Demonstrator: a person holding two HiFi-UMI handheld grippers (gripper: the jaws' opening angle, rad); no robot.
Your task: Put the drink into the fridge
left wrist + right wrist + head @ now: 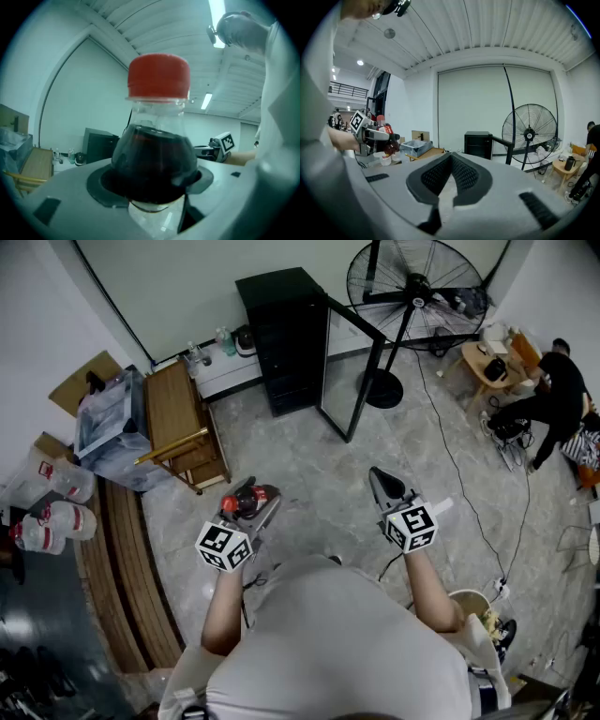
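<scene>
A drink bottle (154, 154) with dark liquid and a red cap (158, 77) stands between the jaws of my left gripper (152, 187), which is shut on its body. In the head view that bottle (248, 502) lies along the left gripper (251, 510) over the floor. My right gripper (382, 486) is shut with nothing in it; its pads (436, 176) meet at the tips. The black fridge (286, 338) stands ahead by the far wall with its glass door (349, 371) swung open. The fridge (478, 144) also shows in the right gripper view.
A big floor fan (417, 287) stands right of the fridge, its cable trailing over the floor. At left are a wooden bench (178, 418), a plastic box (108, 423) and water jugs (47, 512). A person (553, 395) crouches at far right.
</scene>
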